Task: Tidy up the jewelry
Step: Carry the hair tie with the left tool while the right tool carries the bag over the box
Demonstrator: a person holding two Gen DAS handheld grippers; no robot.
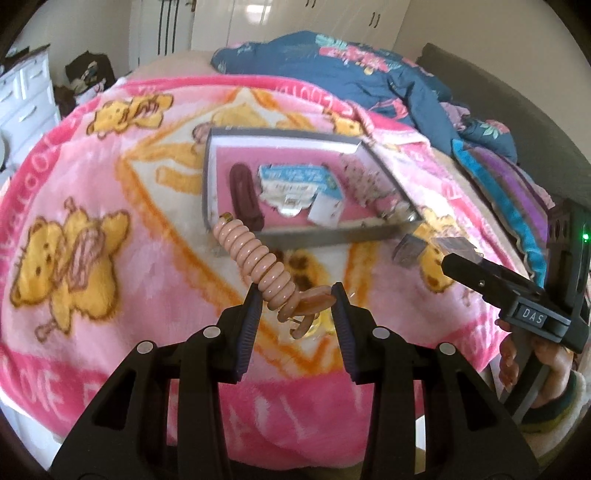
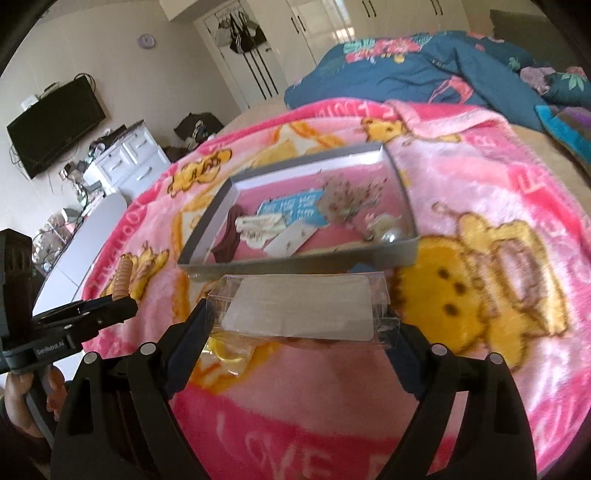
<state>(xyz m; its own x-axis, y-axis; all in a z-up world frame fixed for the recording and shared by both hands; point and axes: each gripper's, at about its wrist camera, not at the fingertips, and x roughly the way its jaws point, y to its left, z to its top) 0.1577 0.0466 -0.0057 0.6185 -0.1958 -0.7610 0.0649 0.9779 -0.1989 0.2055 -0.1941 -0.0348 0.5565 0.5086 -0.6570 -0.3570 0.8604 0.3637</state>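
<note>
Left wrist view: the left gripper (image 1: 295, 301) is clamped on one pink bead bracelet (image 1: 255, 264), a stiff stack of disc beads that slants up and to the left from between the fingers, its gold tip reaching the near left corner of the grey tray (image 1: 325, 236). One tray lies farther off on the pink teddy-bear blanket (image 1: 110, 184); inside it are a dark maroon hair clip (image 1: 245, 197), a blue-and-white card (image 1: 295, 184) and a floral card (image 1: 364, 179) at the right. The right gripper (image 1: 432, 249) enters from the right, its fingers holding a blurred clear item. A blue floral duvet (image 1: 351, 70) is bunched at the far end of the bed.

Right wrist view: only here does the held item read plainly. The right gripper (image 2: 297, 317) is closed on one clear plastic packet (image 2: 299, 308) with a white label, held just near of the tray (image 2: 207, 232). The left gripper (image 2: 122, 304) shows at the left edge with the bracelet (image 2: 123, 278) standing up from it. This view alone shows the room's left side: one wall-mounted television (image 2: 55, 125), a white drawer unit (image 2: 125, 158) and white wardrobe doors (image 2: 388, 14).
</note>
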